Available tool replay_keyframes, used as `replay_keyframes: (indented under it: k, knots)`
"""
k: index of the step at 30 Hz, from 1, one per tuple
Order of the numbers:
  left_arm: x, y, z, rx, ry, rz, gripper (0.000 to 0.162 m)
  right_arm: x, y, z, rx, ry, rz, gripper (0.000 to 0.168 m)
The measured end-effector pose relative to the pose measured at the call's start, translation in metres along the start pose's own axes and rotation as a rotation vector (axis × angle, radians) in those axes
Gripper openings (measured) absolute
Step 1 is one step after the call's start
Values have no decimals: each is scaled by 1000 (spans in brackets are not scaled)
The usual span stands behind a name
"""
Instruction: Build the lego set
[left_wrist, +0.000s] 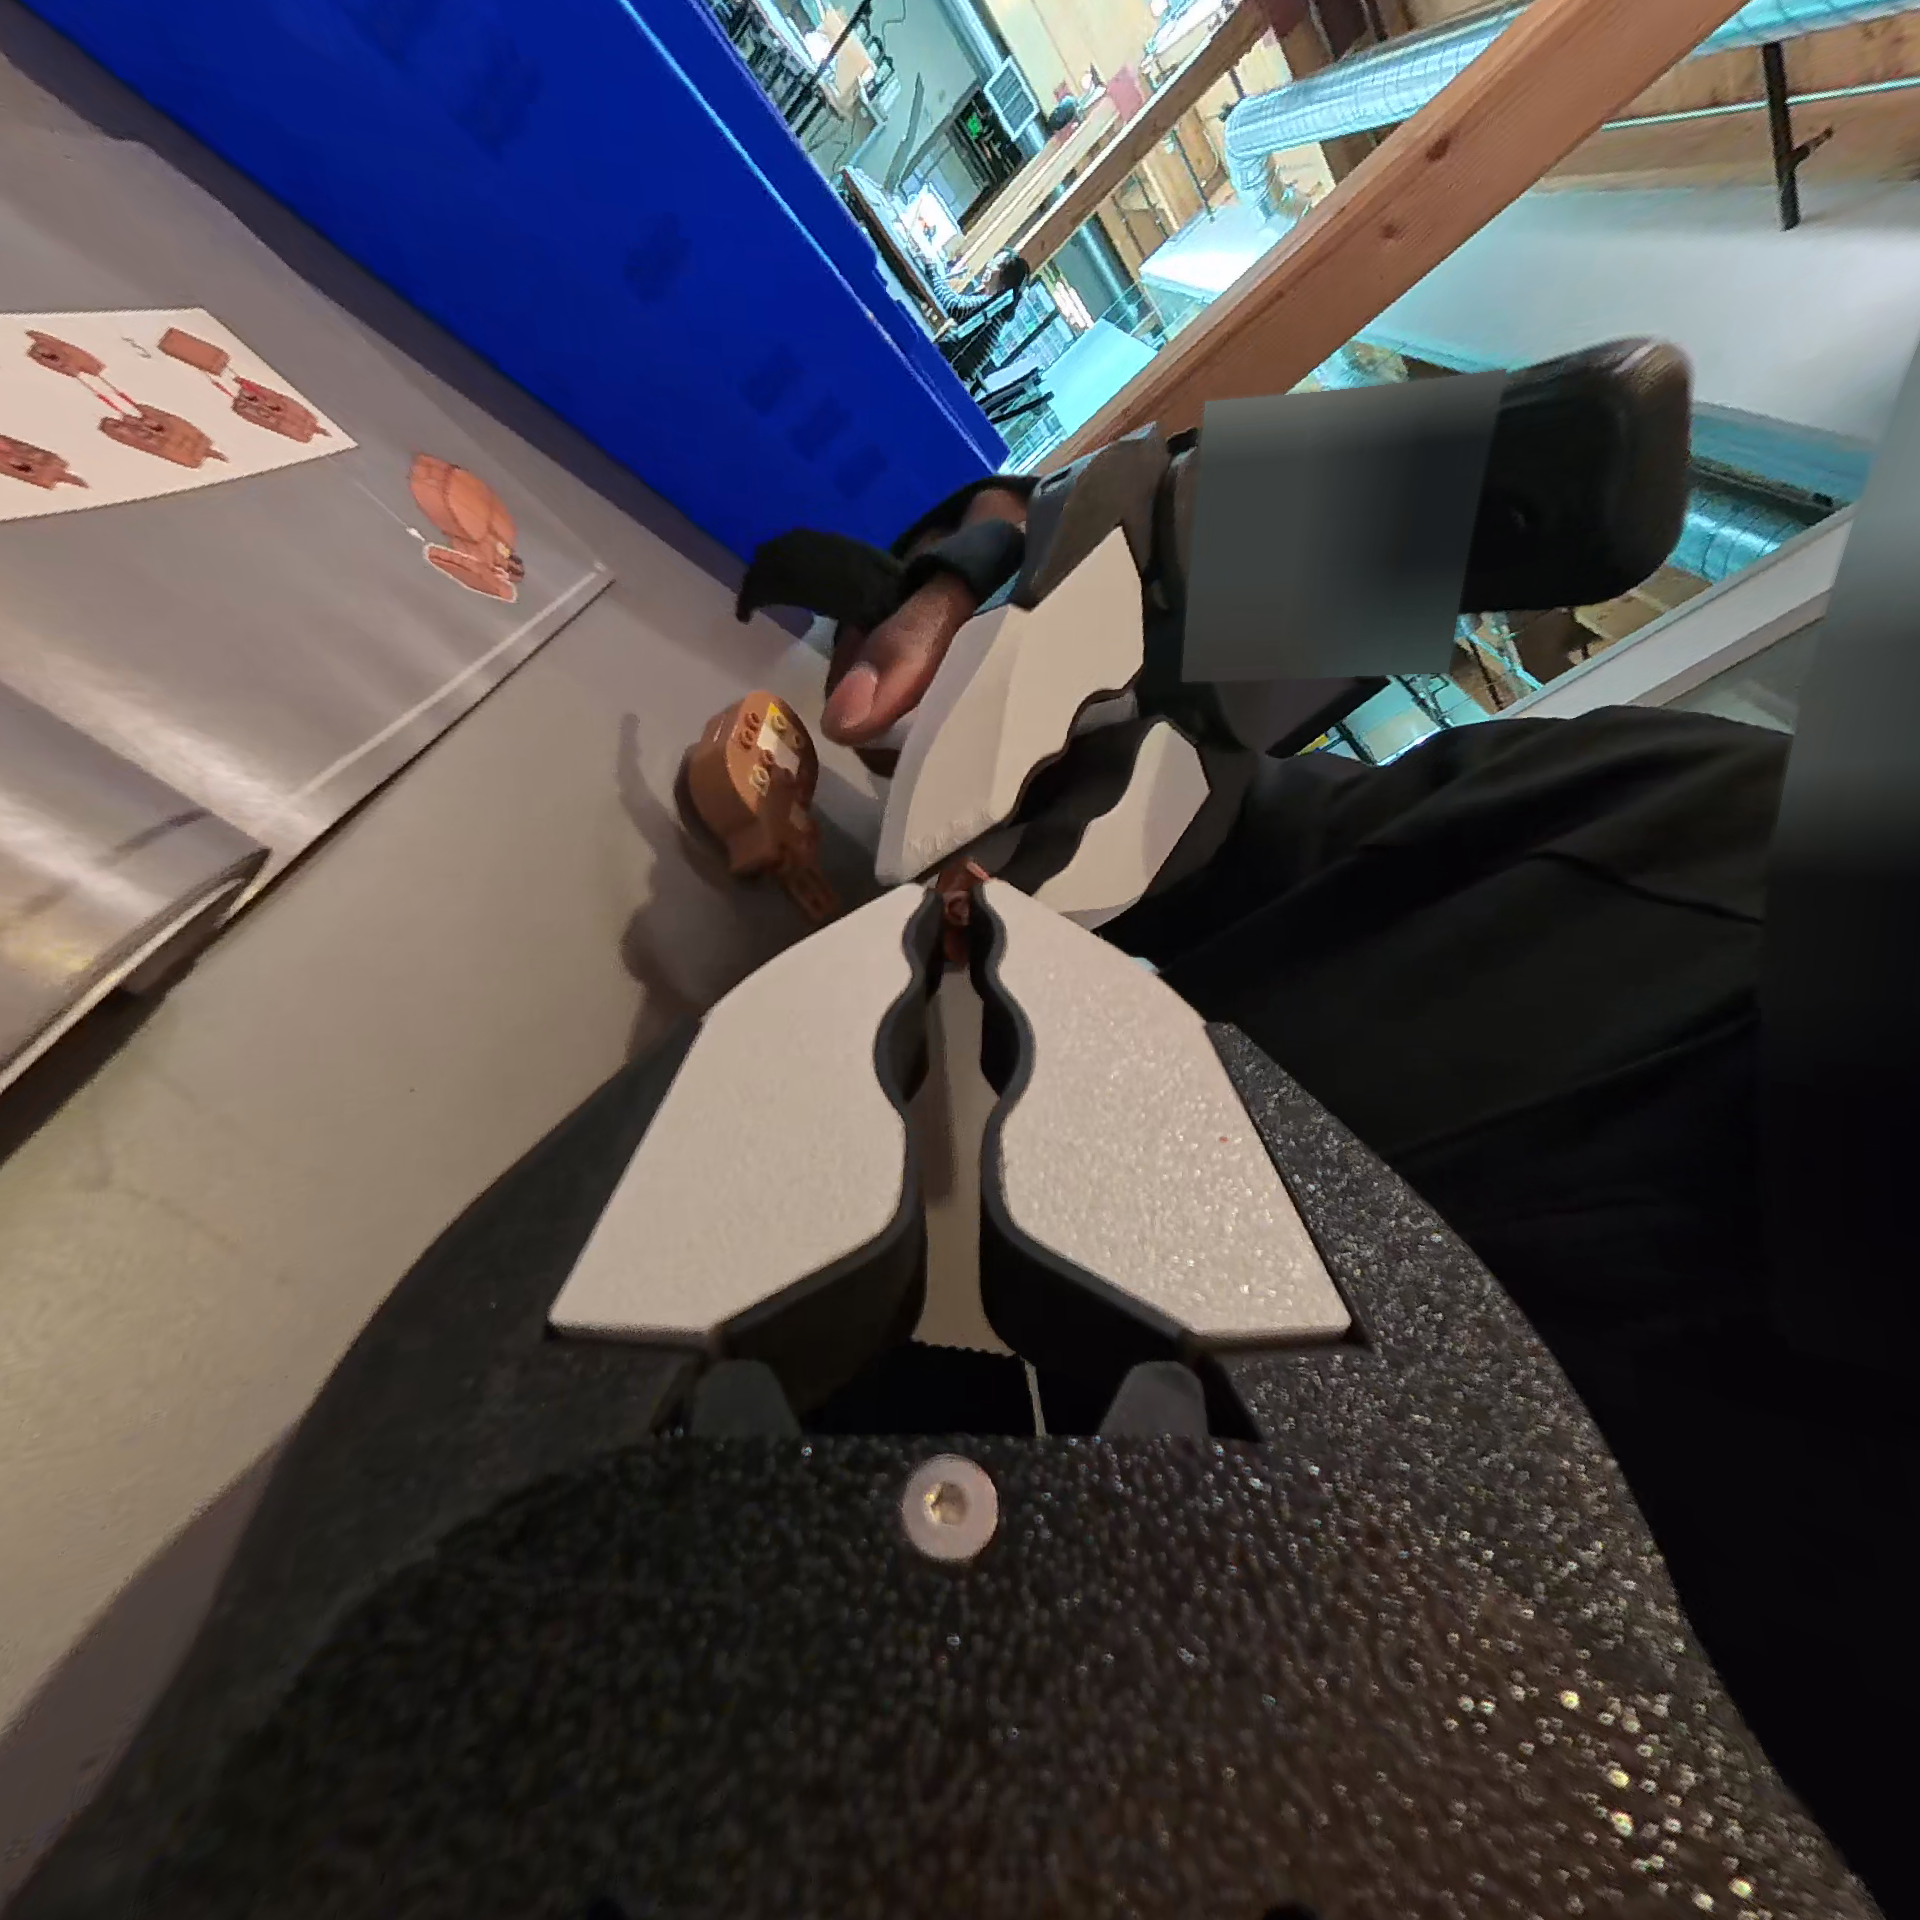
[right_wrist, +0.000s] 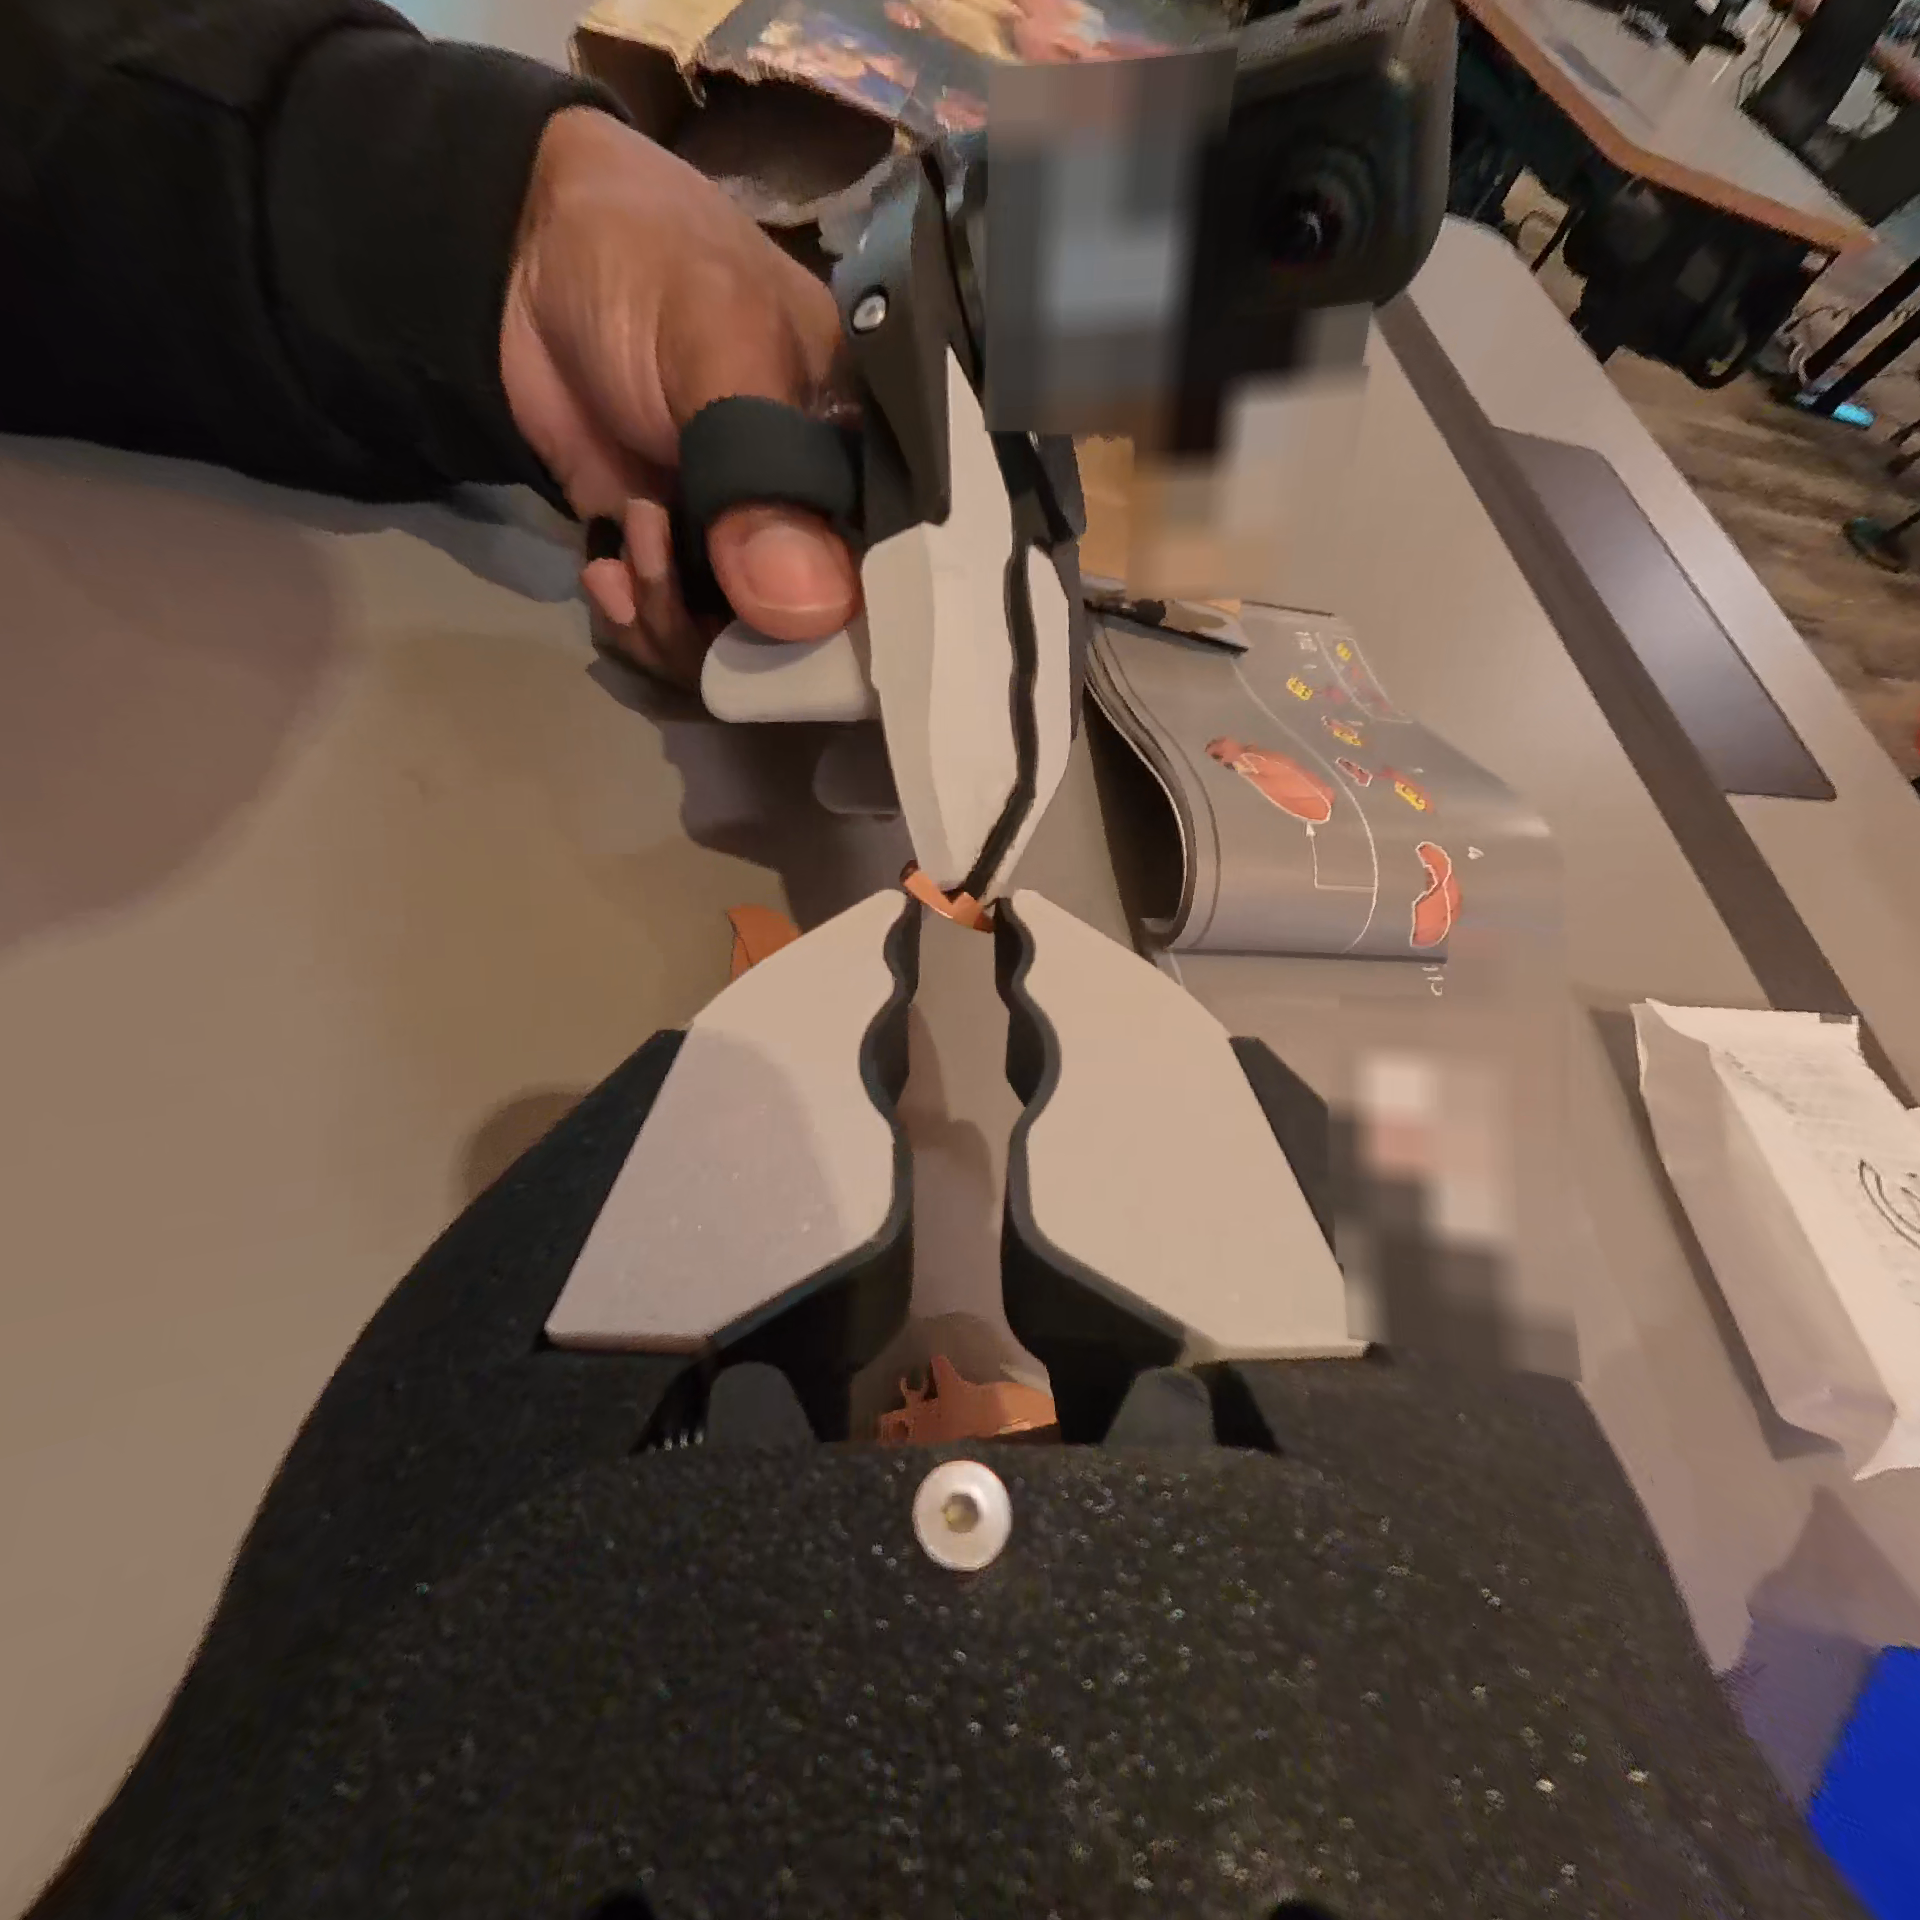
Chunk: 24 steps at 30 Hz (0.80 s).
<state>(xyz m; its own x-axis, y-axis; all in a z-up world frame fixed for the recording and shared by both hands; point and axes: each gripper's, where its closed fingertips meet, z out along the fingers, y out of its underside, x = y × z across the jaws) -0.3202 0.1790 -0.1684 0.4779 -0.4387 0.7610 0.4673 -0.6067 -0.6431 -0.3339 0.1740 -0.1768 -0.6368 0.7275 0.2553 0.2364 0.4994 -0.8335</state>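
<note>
My left gripper (left_wrist: 956, 906) and my right gripper (right_wrist: 954, 916) meet tip to tip above the grey table (left_wrist: 395, 1039). Both are shut on one small reddish-brown Lego piece (left_wrist: 954, 920), which shows orange-brown in the right wrist view (right_wrist: 948, 906). The left gripper (right_wrist: 961, 883) comes down from above in the right wrist view, held by a hand (right_wrist: 665, 343). The right gripper (left_wrist: 977, 868) comes in from the upper right in the left wrist view. A brown Lego assembly (left_wrist: 748, 784) lies on the table just left of the tips. Brown Lego parts (right_wrist: 956, 1403) show below the right gripper.
An open instruction booklet (left_wrist: 260, 623) lies on the table to the left and also shows in the right wrist view (right_wrist: 1340, 800). A blue bin (left_wrist: 520, 208) stands behind it. A white paper bag (right_wrist: 1766, 1195) lies at the right. A torn cardboard box (right_wrist: 748, 94) stands at the back. The grippers are tip to tip, or close to it.
</note>
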Motion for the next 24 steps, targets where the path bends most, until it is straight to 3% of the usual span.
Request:
replay_keyframes:
  k: [3,7,12,17,20,24]
  knots:
    - [-3,-2,-2,2,-36,34,1,-2,6,-1,-36,-30,42,4]
    - [0,-6,-8,-3,-70,119,3,1,9,-3,-52,-44,101,3]
    - [9,1,-5,-117,-138,412,7,-11,16,-5,-104,-156,208,3]
    - [-3,22,6,-269,-249,638,5,-18,27,-4,-181,-184,174,4]
    - [-6,21,7,-269,-276,668,1,-19,26,-6,-185,-183,165,3]
    - [-6,15,6,-237,-292,685,10,-20,24,-7,-178,-189,169,3]
